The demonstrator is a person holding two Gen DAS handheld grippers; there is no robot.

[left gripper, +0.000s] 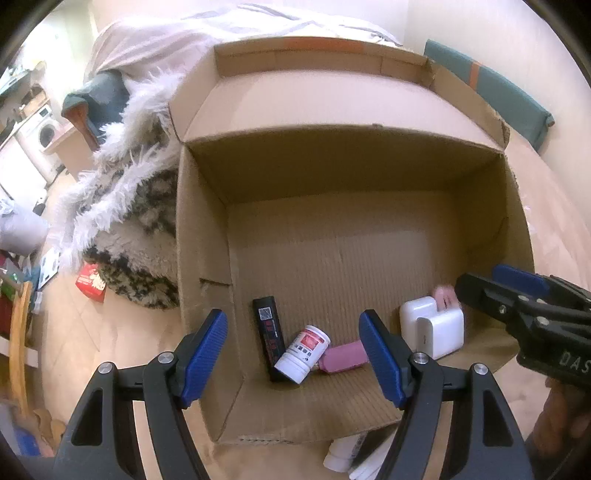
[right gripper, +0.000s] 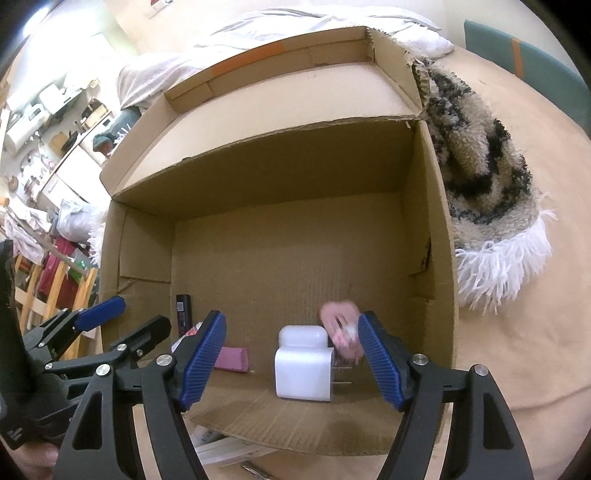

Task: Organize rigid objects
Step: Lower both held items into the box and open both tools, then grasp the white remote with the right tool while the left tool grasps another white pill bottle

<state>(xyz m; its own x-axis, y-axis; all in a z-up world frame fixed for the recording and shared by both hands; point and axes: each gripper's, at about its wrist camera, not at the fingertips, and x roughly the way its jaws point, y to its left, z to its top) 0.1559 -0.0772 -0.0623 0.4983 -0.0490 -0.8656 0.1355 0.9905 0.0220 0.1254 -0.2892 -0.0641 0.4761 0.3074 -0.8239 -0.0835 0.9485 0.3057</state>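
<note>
An open cardboard box (left gripper: pixel 207 258) lies on a tan surface. On its floor lie a black stick-shaped pack (left gripper: pixel 269 334), a white bottle with a red label (left gripper: pixel 303 352), a pink carton (left gripper: pixel 341 357) and a white plug charger (left gripper: pixel 432 326). My left gripper (left gripper: pixel 293 354) hovers open above the bottle and holds nothing. My right gripper (right gripper: pixel 291 354) hangs open over the charger (right gripper: pixel 303 373), with a white rounded case (right gripper: pixel 303 335) just behind it. A small pink thing (right gripper: pixel 341 332) shows blurred by the right finger, free of the pads. Each gripper appears in the other's view, left gripper (right gripper: pixel 125 321), right gripper (left gripper: pixel 480 282).
A shaggy black-and-cream throw with white fringe (right gripper: pixel 480 177) lies against the box's side. A white bottle (left gripper: pixel 343 454) lies outside the box's near flap. A red carton (left gripper: pixel 90 282) sits on the floor at left. Bedding (left gripper: pixel 221 33) lies beyond the box.
</note>
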